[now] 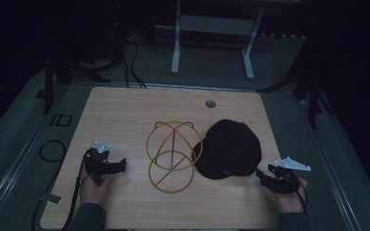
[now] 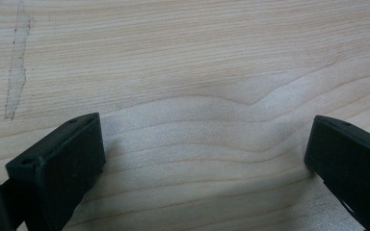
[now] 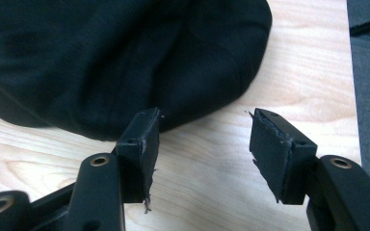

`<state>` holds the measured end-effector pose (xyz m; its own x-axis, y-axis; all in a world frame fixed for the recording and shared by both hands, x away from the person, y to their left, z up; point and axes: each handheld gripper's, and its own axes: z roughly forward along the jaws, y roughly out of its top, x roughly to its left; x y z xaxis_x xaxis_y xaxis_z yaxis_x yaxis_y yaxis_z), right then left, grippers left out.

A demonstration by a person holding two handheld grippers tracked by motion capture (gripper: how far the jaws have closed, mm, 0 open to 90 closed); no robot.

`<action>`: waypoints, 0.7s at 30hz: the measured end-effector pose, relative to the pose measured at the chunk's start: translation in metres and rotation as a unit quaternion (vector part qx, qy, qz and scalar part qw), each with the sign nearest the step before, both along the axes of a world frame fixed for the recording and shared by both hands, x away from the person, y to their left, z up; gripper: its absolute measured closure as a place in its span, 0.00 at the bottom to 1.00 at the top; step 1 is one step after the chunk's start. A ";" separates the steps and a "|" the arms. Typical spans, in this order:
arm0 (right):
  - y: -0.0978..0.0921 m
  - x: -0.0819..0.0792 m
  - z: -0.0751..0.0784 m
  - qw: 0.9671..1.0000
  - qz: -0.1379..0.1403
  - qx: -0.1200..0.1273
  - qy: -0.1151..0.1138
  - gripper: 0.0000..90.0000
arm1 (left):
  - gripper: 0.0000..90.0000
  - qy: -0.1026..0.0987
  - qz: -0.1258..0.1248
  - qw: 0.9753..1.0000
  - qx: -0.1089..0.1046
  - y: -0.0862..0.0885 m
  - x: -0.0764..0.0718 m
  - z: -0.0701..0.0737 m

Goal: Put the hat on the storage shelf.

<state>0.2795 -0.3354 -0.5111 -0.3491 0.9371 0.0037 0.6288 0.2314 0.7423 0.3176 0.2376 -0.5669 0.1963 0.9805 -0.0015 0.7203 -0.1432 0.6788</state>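
With its jaws spread and empty, the right hand-held gripper sits just right of the one black cap, nearer to it than the left hand-held gripper, likewise agape, which lies left of the one wire frame mid-tabletop.

My 2 grippers black, left gripper and right gripper, each topped by a pale grey plate, black cap, golden-yellow wire frame, light wood-grain table with wavy streaks, dull grey floor.
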 end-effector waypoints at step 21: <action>0.036 0.011 0.040 0.997 0.067 -0.021 -0.035 0.43 | 0.00 0.000 -0.001 1.000 -0.001 0.000 0.000 0.000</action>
<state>0.2906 -0.2991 -0.4710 -0.4693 0.8808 -0.0634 0.5377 0.3420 0.7707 0.3176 0.2371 -0.5670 0.1988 0.9800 -0.0030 0.7196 -0.1439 0.6793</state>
